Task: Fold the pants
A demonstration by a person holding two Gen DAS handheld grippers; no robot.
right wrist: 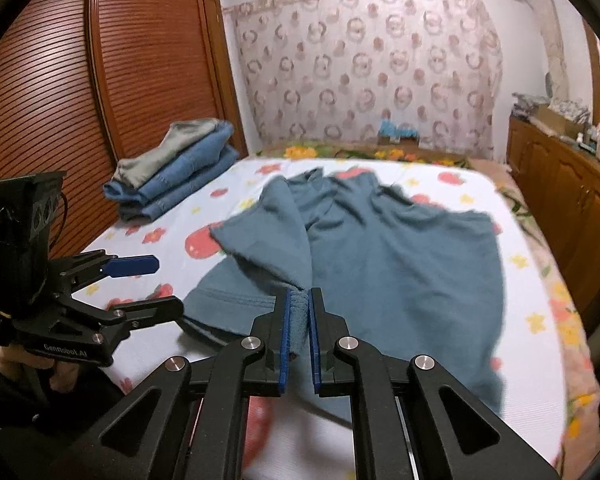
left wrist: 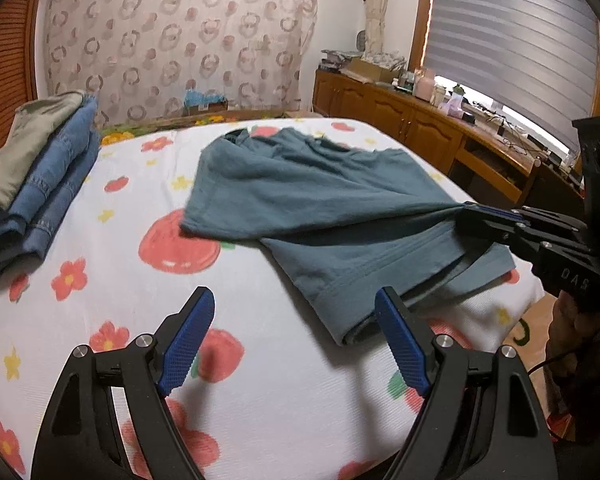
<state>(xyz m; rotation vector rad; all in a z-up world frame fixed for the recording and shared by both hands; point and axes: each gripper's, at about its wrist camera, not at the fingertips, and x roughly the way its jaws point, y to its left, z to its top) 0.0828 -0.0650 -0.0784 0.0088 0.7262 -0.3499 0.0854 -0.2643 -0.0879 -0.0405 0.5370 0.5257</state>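
Right wrist view: right gripper (right wrist: 299, 300) fingers pinch the teal pants (right wrist: 380, 248) hem; left gripper (left wrist: 296, 312) fingers gape beside it.

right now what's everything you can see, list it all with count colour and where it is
teal pants: one, teal, spread rumpled on the bed, near edge pinched up
folded clothes stack: one pile, blue denim with a grey-green piece on top, far left of the bed
bed sheet: one, white with red and yellow flowers, under everything
louvred doors: brown wood, left wall
patterned curtain: one, pale with pink rings, back wall
wooden cabinets: brown, right wall, cluttered top
window blind: one, grey, above the cabinets
left gripper: black with blue pads, jaws wide apart, nothing between them
right gripper: black with blue pads, jaws closed on the pants' edge
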